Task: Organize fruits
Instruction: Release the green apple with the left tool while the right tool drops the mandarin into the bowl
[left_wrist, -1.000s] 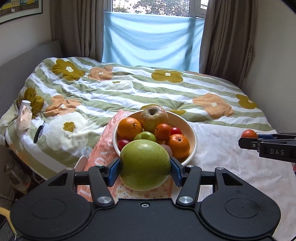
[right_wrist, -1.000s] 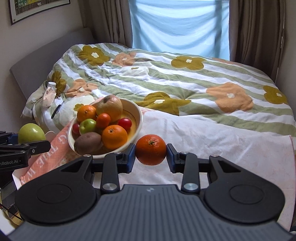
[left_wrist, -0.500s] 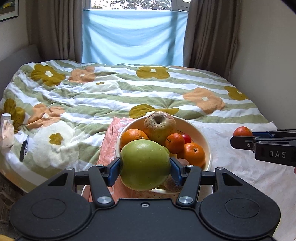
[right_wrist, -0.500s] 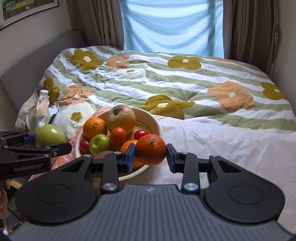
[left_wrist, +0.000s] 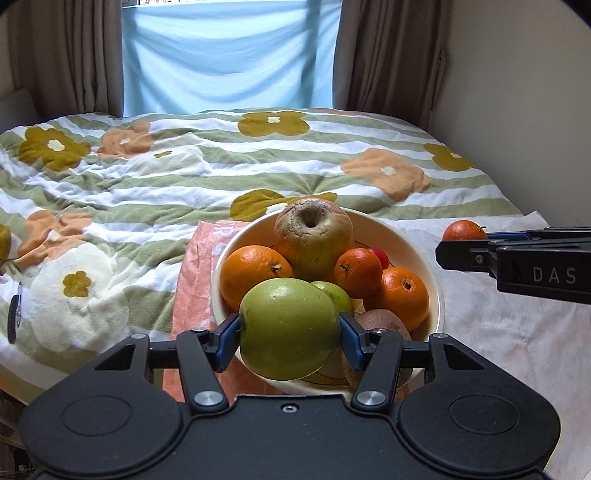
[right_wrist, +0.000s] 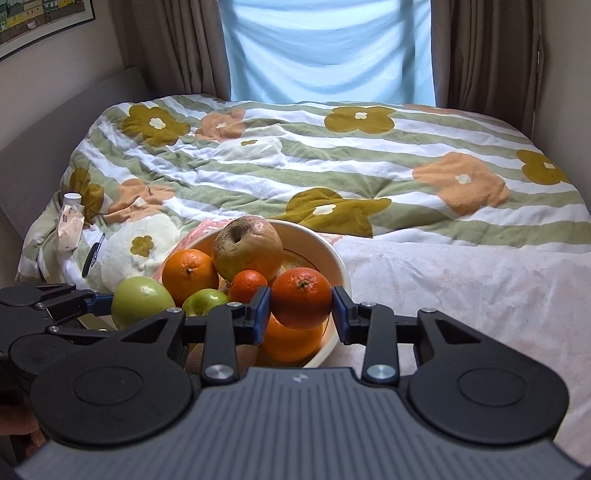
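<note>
Bowl (left_wrist: 434, 291): heaped with fruit; only the far right inside is bare.
White cloth (right_wrist: 461, 280) right of bowl: free (flat).
Duvet (right_wrist: 369, 158) behind: open.

You see: bed quilt (left_wrist: 192, 184), green-and-white stripes, ochre and peach flowers | pale blue cloth (right_wrist: 328, 51) hung over window, brown curtains (right_wrist: 484, 55) either side | pink printed cloth (left_wrist: 195, 280) lying on quilt | white sheet (right_wrist: 461, 280) at near right | framed picture (right_wrist: 40, 22), upper-left wall | small white tube (right_wrist: 70, 221) at quilt's left edge
</note>
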